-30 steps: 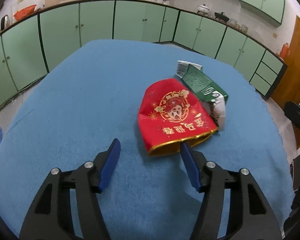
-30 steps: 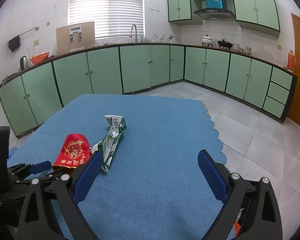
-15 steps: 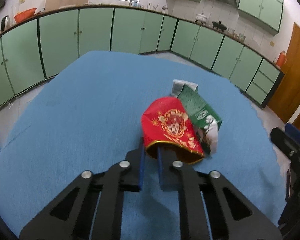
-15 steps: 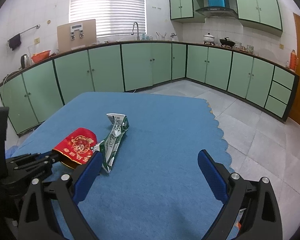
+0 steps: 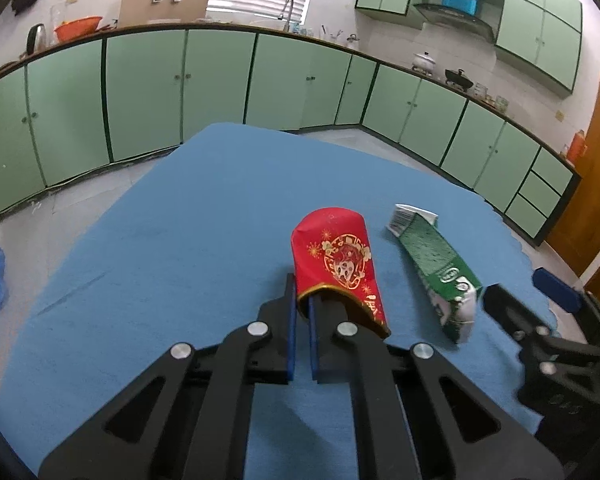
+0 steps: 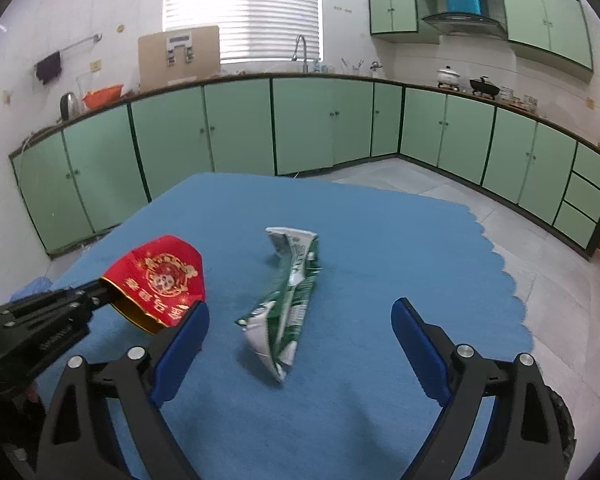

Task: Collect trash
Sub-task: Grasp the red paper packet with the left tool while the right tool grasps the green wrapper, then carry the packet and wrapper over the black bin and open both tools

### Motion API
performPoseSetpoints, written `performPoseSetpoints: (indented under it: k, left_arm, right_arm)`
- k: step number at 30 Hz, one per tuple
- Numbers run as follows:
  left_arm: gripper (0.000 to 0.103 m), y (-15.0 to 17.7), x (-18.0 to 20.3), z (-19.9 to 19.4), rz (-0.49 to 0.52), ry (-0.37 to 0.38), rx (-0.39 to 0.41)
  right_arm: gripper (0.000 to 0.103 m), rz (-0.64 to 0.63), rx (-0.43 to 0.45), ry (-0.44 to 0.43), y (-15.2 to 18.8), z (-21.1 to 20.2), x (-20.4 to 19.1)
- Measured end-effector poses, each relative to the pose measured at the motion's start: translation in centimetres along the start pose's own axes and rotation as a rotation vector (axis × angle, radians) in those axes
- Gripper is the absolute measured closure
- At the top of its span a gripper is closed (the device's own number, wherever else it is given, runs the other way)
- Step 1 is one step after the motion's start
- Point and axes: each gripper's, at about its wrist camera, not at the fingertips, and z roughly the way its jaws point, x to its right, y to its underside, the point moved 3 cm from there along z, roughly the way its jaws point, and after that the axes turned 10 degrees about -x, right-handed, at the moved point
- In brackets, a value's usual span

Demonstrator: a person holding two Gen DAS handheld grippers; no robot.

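Left claw (image 5: pixel 302 300) clamps red paper cup (image 5: pixel 334 258) rim; right claw (image 6: pixel 300 330) wide, green carton (image 6: pixel 288 300) at its 12 o'clock.

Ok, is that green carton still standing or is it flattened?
Flattened and lying on its side. The green carton is crushed and creased, resting flat on the blue tablecloth, between the open right gripper's fingers.

Red cup (image 5: pixel 334 258), gold print w/ gold rim, crushed; rim pinched between shut left claw (image 5: pixel 302 307) pads, body angled fwd and up. Green/white carton (image 6: pixel 286 304), flattened, lying on blue cloth, centred ahead of open right claw (image 6: pixel 300 322).
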Motion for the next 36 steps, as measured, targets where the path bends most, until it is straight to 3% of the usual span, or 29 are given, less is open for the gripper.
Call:
performPoseSetpoints:
  k: [14, 17, 18, 19, 20, 36]
  left_arm:
    - [0.099, -0.7, -0.9, 1.1, -0.001, 0.004, -0.027]
    - [0.099, -0.8, -1.1, 1.3, -0.002, 0.003, -0.028]
    - [0.099, -0.8, -1.1, 1.3, -0.002, 0.004, -0.028]
    - [0.099, -0.7, -1.0, 1.2, -0.002, 0.005, -0.026]
    - [0.099, -0.8, -0.9, 1.2, 0.000, 0.005, -0.025]
    - [0.100, -1.4, 2.6, -1.2, 0.050, 0.068, 0.024]
  right_arm:
    - [0.020, 0.025, -0.113, 0.036, -1.3, 4.8, -1.1]
    - [0.034, 0.039, -0.161, 0.021, -1.5, 5.8, -0.8]
    - [0.044, 0.045, -0.170, 0.009, -1.5, 6.0, -0.5]
    - [0.061, 0.051, -0.177, -0.008, -1.5, 6.1, -0.4]
    - [0.069, 0.057, -0.183, -0.032, -1.5, 6.1, -0.2]
    - [0.073, 0.062, -0.059, -0.104, -2.1, -0.9, 2.9]
